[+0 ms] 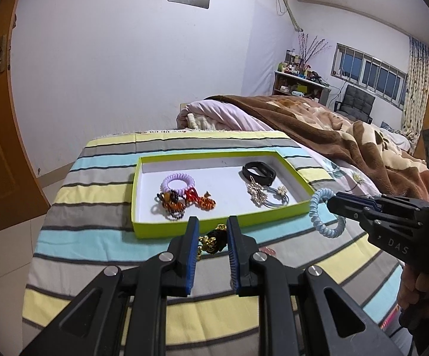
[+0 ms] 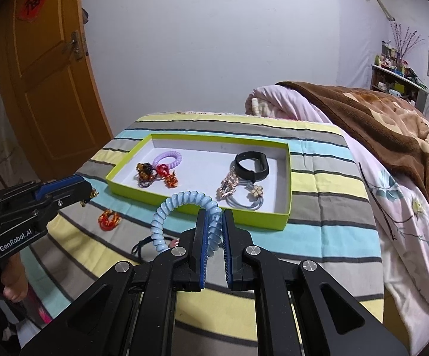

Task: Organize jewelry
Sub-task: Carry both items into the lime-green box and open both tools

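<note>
A lime-green tray [image 1: 143, 231] [image 2: 285, 184] lies on the striped cloth. It holds a purple coil tie [image 1: 177, 181], red and amber beaded pieces [image 1: 184, 201], a black band [image 1: 259, 172] and a gold-and-grey bracelet [image 1: 263, 197]. My left gripper [image 1: 213, 228] is closed on a black-and-gold ornament [image 1: 213, 241] just before the tray's near wall. My right gripper [image 2: 214, 216] is shut on a light blue coil tie [image 2: 182, 204], held above the cloth near the tray's right corner; it also shows in the left wrist view [image 1: 325, 213].
A red-orange beaded piece [image 2: 109, 219] and a dark cord [image 2: 143, 244] lie on the cloth [image 1: 95, 237] in front of the tray. A bed with a brown blanket [image 2: 377, 112] is to the right, a wooden door [image 2: 45, 83] to the left.
</note>
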{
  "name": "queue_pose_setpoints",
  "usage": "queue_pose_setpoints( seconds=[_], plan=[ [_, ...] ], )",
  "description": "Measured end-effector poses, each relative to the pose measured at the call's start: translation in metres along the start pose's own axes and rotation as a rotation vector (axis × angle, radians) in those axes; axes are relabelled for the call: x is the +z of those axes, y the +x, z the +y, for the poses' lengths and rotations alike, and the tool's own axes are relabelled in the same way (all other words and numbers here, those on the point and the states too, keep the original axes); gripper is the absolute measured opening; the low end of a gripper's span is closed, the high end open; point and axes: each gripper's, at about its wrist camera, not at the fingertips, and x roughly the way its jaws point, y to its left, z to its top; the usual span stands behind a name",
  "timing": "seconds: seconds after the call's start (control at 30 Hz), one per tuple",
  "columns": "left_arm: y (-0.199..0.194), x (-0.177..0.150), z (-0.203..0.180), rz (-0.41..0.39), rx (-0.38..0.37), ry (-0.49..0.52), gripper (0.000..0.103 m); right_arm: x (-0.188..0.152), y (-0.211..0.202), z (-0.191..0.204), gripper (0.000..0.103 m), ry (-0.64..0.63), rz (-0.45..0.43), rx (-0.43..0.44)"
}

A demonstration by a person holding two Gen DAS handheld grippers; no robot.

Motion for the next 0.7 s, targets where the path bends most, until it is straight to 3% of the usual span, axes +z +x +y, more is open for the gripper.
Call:
queue_pose_setpoints(
  seconds=[0.4,0.7],
  plan=[
    [0.044,0.025,0.014,-0.012,0.019,-0.024,0.02,0.028,0.035,-0.019,0.009,0.007,-0.006,-0.026],
    [0.085,0.029,0.022,0.031,0.022,-0.04,0.02,0.039,0.075,-0.03,0.009,0.013,0.033,-0.035]
  ],
)
